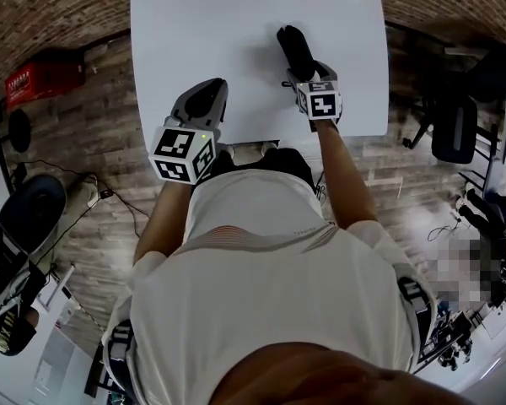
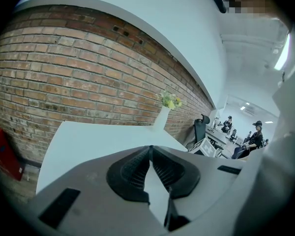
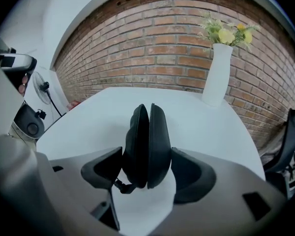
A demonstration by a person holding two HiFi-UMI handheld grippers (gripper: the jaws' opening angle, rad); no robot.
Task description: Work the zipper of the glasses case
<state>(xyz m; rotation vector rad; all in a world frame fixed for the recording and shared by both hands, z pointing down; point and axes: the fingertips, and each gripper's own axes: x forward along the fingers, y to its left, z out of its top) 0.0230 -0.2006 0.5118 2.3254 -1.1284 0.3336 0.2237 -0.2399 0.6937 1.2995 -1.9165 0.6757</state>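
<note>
The black glasses case stands on edge on the white table, its two halves slightly parted along the seam. A small zipper pull hangs at its near lower left. My right gripper holds the case, with one pad pressed on each side. In the head view the case sticks out beyond the right gripper near the table's right side. My left gripper hovers at the table's near edge. Seen in its own view, the left gripper is shut with nothing in it.
A white vase with yellow flowers stands at the table's far right corner before a brick wall; it is also in the left gripper view as the vase. A red crate and an office chair sit on the floor beside the table.
</note>
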